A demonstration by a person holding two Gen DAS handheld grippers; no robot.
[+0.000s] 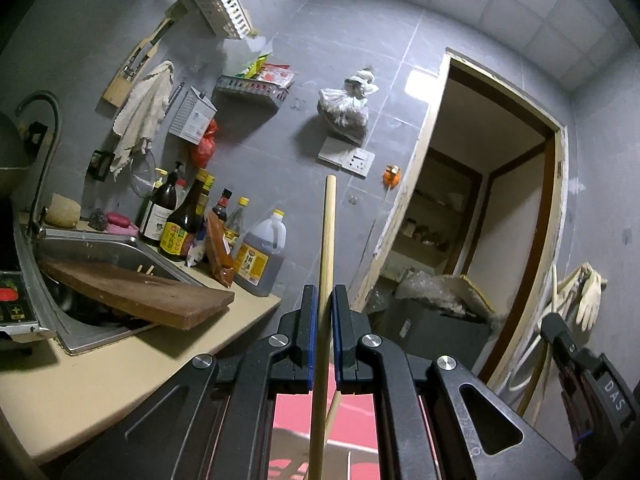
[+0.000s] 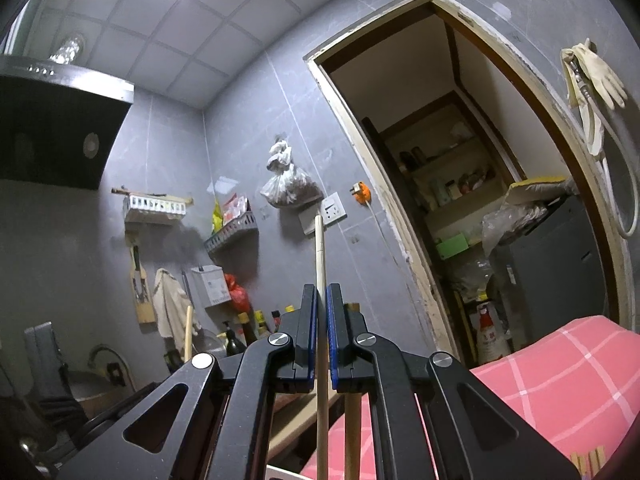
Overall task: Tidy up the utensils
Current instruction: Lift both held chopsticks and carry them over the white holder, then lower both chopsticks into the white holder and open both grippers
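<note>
I'm carrying 2 chopsticks: left gripper (image 1: 325, 300) jaws clamped on chopstick (image 1: 327, 240), right gripper (image 2: 320, 300) jaws clamped on another (image 2: 320, 256), both upright above the bench (image 1: 120, 360). Next: probably stowing them in a holder.

- My left gripper (image 1: 325, 300) is clamped on a chopstick (image 1: 327, 236) standing upright past its tips; ahead of it is open air up to the grey tiled wall (image 1: 320, 64).
- Along the counter's (image 1: 100, 372) back edge, a row of bottles (image 1: 180, 220) and an oil jug (image 1: 260, 260) blocks the way to the wall.
- A wooden cutting board (image 1: 136, 296) lies tilted over the sink (image 1: 92, 248), covering most of its opening.
- The counter's near part is bare enough for a gripper to pass.
- On my right, the doorway (image 2: 460, 160) is partly filled by a dark box (image 2: 548, 264).
- A pink checked cloth (image 2: 560, 380) sits just beside my right gripper (image 2: 322, 304), which grips its own chopstick (image 2: 320, 252).
</note>
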